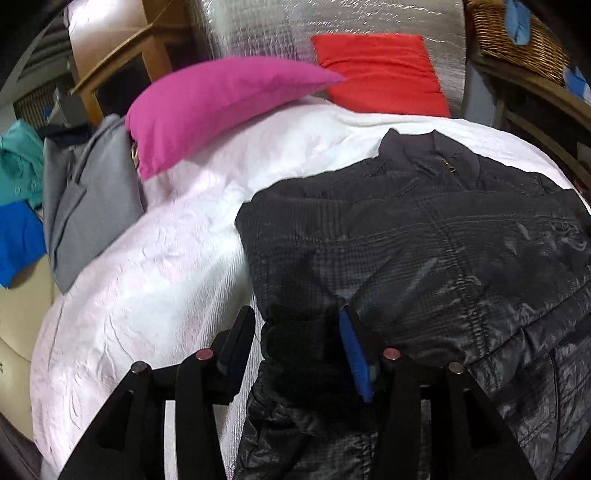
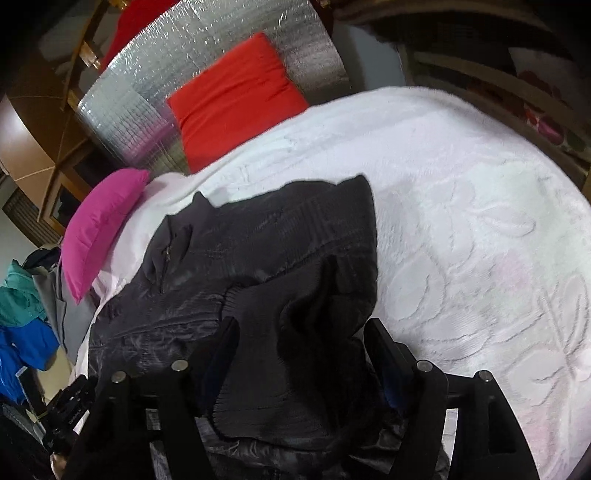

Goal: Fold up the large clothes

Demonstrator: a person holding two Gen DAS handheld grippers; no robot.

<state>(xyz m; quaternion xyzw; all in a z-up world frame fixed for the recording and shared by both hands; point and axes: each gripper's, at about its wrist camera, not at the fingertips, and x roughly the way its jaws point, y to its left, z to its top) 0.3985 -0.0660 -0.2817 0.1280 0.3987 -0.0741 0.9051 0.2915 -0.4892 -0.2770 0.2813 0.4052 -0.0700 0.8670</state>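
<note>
A black quilted jacket [image 1: 424, 240] lies zipped, collar away from me, on the white bedspread [image 1: 166, 258]. In the left wrist view my left gripper [image 1: 295, 317] hangs over the jacket's near left edge. Its jaws stand apart, with a dark ribbed cuff [image 1: 299, 350] lying between them, clear of the left pad. The right wrist view shows the jacket [image 2: 258, 236] with a sleeve folded across its front. My right gripper [image 2: 303, 323] is open above that sleeve's ribbed cuff [image 2: 288, 350], which rests loose between the fingers.
A pink pillow [image 1: 214, 103] and a red pillow [image 1: 380, 70] lean at the silver headboard [image 1: 277, 26]. A grey garment [image 1: 96, 206] and teal and blue clothes [image 1: 18, 166] pile up at the bed's left side. A wicker basket [image 1: 517, 40] sits far right.
</note>
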